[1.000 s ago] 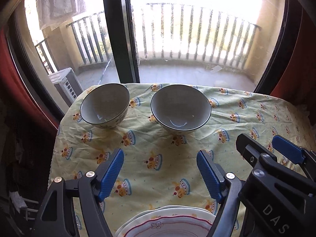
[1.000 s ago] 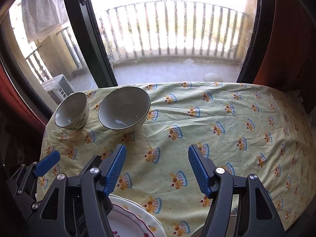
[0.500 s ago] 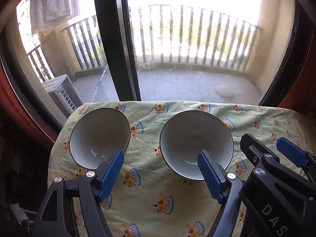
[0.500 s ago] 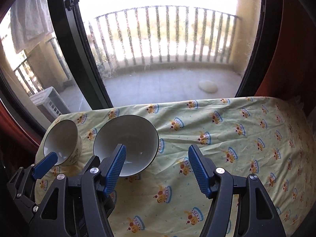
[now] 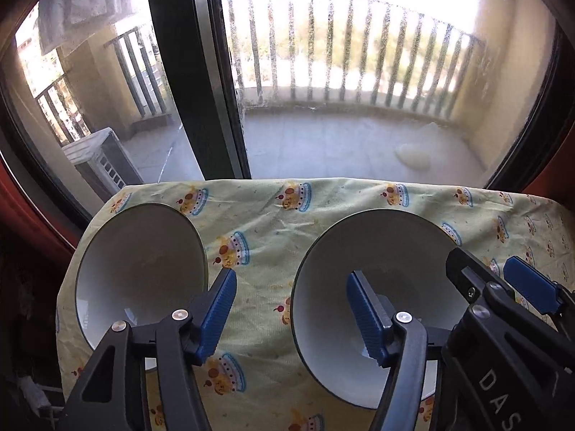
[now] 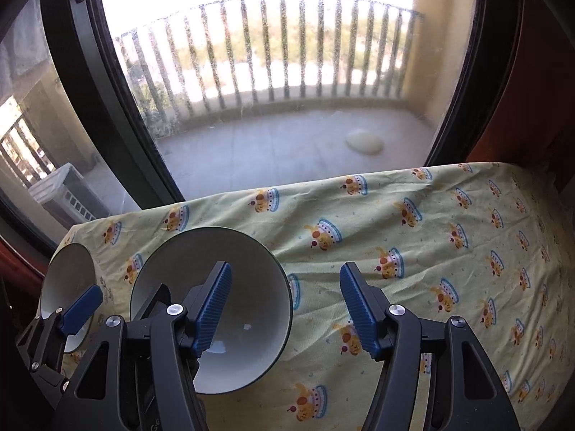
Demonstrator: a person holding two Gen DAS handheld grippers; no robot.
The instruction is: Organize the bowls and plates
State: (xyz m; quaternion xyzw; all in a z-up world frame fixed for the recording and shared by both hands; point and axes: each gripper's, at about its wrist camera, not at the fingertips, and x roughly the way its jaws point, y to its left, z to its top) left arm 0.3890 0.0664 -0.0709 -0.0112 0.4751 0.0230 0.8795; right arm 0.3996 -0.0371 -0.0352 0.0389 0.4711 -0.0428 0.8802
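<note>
Two white bowls with dark rims stand side by side near the far left edge of the table. The smaller bowl (image 5: pixel 140 273) is on the left, the larger bowl (image 5: pixel 373 287) on the right. My left gripper (image 5: pixel 291 312) is open, its left finger before the small bowl and its right finger over the large bowl. My right gripper (image 6: pixel 284 309) is open, its left finger over the large bowl (image 6: pixel 248 301). The small bowl (image 6: pixel 68 287) is partly hidden behind the left gripper's blue fingertip (image 6: pixel 81 309). No plates are in view.
A yellow tablecloth (image 6: pixel 431 251) with a crown print covers the table. The table's far edge meets a glass balcony door with a dark frame (image 5: pixel 201 72). The right gripper's body (image 5: pixel 503 323) sits close to the right of the left one.
Both grippers have moved forward over the table toward the bowls. The bowls now appear much larger and closer, and the stacked plates at the near edge have left the view.
</note>
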